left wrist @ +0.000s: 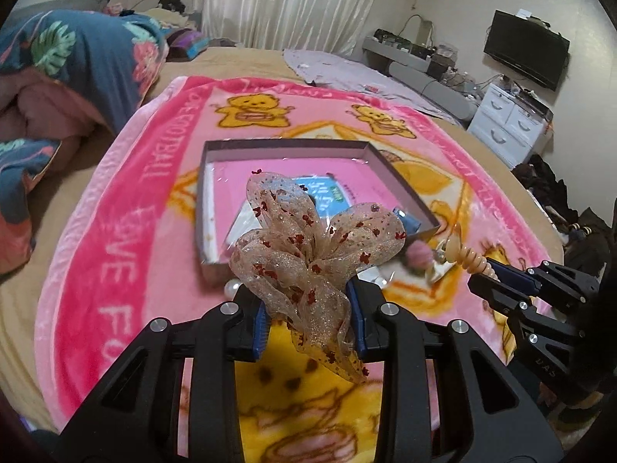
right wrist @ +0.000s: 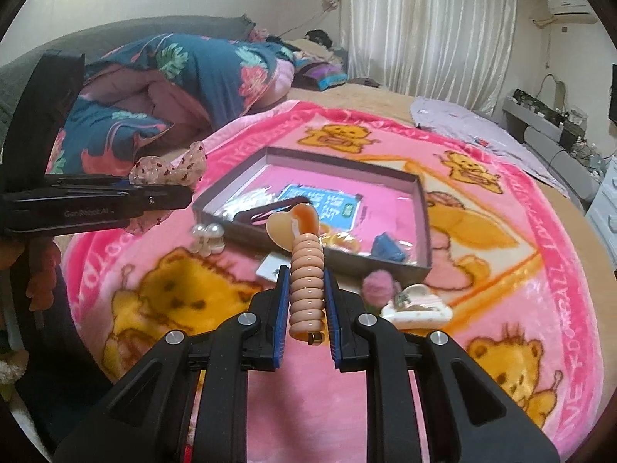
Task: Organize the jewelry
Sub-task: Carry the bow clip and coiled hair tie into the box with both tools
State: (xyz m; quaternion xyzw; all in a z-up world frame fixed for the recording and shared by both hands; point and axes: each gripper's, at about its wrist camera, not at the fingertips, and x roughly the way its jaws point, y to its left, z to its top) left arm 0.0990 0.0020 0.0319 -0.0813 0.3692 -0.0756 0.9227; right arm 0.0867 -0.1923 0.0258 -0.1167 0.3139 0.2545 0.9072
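**Both tools loaded above the bed**

While you work over a bed (right wrist: 385,96) spread with a pink teddy-bear blanket (right wrist: 501,239), a white curtain (right wrist: 424,19) hangs behind and a floral duvet (right wrist: 193,69) is bunched at the head. One shallow grey box (right wrist: 422,208) lies open on the blanket. You have two tools in view. Your left tool (left wrist: 308,316) is clamped on one sheer ribbon bow (left wrist: 308,239), which fans out ahead of its fingers, above the box's near wall. Your right tool (right wrist: 308,293) grips one peach coiled hair tie (right wrist: 306,289) between its pads, a heart charm towards the box. On the blanket near it lie one pearl clip (right wrist: 208,235), one pink pompom (right wrist: 380,287) and what may be a cream claw clip (right wrist: 416,306).
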